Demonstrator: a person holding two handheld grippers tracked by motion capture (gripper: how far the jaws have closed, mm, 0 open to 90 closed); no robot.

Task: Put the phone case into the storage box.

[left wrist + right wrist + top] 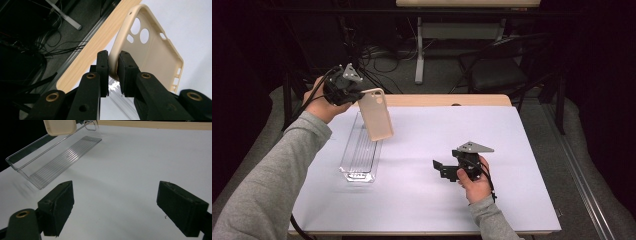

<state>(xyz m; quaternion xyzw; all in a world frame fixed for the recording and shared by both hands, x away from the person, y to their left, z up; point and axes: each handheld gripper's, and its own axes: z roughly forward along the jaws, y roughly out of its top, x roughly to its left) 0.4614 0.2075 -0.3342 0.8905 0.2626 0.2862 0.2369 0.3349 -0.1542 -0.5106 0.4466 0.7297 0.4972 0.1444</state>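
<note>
The worktop [432, 165] is a wide white sheet, and my biggest worry is the long clear tray [360, 152] lying on its left half. It is light and has nothing in it, so if I bring the phone case [375, 114] down crooked, a corner could catch the tray's thin wall and push or tip the tray instead of dropping inside.

The case itself is the next risk. I hold it in the air above the far end of the tray, tilted, its open side toward my left hand-held gripper [346, 90]. In the left gripper view the two jaws are closed on just one rim of the case [150, 50], near the corner with the round lens holes. That rim looks soft and thin to me, and the rest of the case hangs out past the pads, so it could swing, bend or slide out if I move quickly or loosen my squeeze too soon.

My left arm reaches forward in its grey sleeve [272, 180], the hand raised at the worktop's far left corner and well above the surface.

My right hand-held gripper [443, 168] rests low on the bare worktop, well apart from the tray, pointing toward it. Its jaws stand wide apart with nothing between them. From the right gripper view I see the tray [57, 155] ahead; from there it could steady the tray, though a clumsy reach could knock it.
</note>
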